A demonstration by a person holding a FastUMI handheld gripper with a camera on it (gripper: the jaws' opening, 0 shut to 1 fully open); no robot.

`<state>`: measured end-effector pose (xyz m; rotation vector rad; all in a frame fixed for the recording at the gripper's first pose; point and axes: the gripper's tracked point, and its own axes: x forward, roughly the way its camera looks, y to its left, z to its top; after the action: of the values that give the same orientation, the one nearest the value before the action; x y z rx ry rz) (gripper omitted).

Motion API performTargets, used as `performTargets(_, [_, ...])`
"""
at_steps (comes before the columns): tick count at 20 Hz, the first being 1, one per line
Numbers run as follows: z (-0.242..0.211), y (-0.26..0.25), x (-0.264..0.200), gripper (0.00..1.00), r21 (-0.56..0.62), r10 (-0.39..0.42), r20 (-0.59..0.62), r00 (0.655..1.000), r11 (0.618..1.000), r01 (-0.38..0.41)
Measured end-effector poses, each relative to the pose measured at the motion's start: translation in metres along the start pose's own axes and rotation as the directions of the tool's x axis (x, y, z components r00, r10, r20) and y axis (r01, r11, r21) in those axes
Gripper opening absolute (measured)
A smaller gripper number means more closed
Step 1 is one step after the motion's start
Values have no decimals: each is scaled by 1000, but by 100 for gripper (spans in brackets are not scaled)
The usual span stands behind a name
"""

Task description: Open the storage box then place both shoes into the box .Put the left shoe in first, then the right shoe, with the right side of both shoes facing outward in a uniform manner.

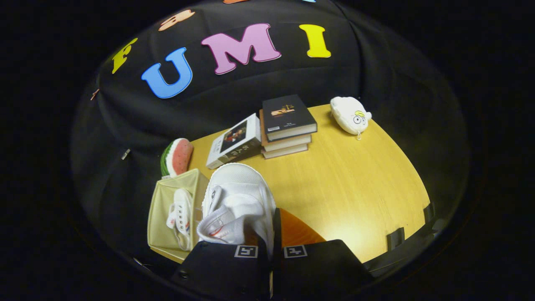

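Jaws: pinched on the right shoe (238,200) by the gripper (271,234).
Handling: light, soft canvas; best gripped at the heel collar.
Box (161,209): left shoe (180,217) already inside.

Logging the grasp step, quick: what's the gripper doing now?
Gripper: shut on the white canvas shoe, held beside the pale yellow fabric storage box.

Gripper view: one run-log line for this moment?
gripper: shut on white canvas shoe | shoe: lifted beside open beige fabric storage box | box: holds other white shoe | table: yellow wooden table
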<state>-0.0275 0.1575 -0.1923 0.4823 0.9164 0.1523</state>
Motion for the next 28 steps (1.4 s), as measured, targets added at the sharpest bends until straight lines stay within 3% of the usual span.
performTargets(5, [10, 95, 15, 8, -40, 85, -17, 996, 996, -86])
performTargets(13, [-41, 154, 77, 8, -130, 42, -138, 989, 990, -61])
performTargets(14, [-46, 158, 81, 20, -126, 52, -149, 987, 989, -72])
performTargets(18, [-36, 166, 73, 99, -165, 99, -85, 991, 980, -112])
performTargets(25, [-30, 155, 52, 99, -184, 134, -44, 990, 973, -140])
performTargets(28, [-11, 144, 30, 99, -176, 173, 28, 985, 970, -165])
